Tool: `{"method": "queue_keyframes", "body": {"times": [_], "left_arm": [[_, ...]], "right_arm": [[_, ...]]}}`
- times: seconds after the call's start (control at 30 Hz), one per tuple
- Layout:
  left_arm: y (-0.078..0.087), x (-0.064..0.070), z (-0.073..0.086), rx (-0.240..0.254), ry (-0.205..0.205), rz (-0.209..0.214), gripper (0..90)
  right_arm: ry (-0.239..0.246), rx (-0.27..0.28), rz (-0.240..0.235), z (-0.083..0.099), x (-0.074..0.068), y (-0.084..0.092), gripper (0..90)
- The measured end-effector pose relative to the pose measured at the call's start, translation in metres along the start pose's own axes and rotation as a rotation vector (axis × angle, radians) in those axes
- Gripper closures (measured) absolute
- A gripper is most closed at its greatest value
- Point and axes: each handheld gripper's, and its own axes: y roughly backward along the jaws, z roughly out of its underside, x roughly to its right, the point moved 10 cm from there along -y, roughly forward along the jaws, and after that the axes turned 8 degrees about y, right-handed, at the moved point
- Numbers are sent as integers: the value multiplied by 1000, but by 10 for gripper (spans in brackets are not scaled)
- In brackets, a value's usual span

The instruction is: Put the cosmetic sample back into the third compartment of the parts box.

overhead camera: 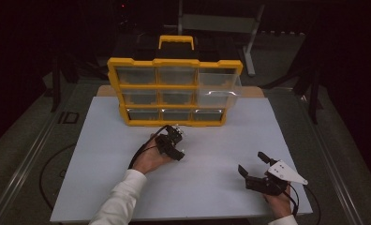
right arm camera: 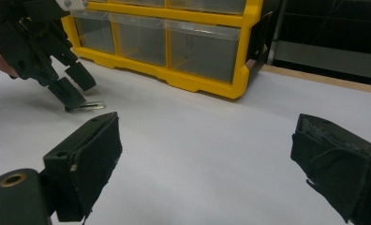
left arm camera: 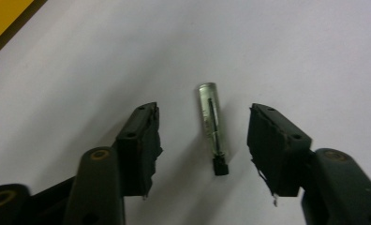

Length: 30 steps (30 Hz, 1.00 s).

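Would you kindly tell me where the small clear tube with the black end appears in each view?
High view: too small to make out; it would lie under the left gripper, in front of the yellow organizer.
Left gripper view: clear tube lies centre, on the white table, between open jaws, untouched.
Right gripper view: upper left, at the left gripper's jaw tips.
Shared landmark: the yellow organizer.

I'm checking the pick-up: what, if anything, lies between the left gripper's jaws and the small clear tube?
Nothing visible. The tube lies flat on the white table between the left gripper jaws, with bare table on both sides; the pads don't touch it yet.
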Motion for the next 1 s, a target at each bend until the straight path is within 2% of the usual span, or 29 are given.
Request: {"method": "queue_keyframes", "body": {"times": [0.17, 0.37, 0.5, 0.57, 0.73, 1.0], "left_arm": [[-3, 2, 1, -17, 3, 21, 571], [-6, 5, 1, -31, -6, 39, 650], [-8, 7, 2, -38, -2, 36, 712], [-8, 6, 1, -33, 12, 25, 746], [-9, 6, 1, -39, 2, 23, 805], [-7, 7, 4, -60, -31, 31, 812]], "right_arm": [[-1, 0, 2, 0, 0, 0, 85], [-1, 0, 1, 0, 0, 0, 85], [-1, 0, 2, 0, 0, 0, 85], [-2, 1, 1, 0, 1, 0, 85], [0, 2, -1, 0, 0, 0, 85], [1, 1, -2, 0, -1, 0, 85]]}}
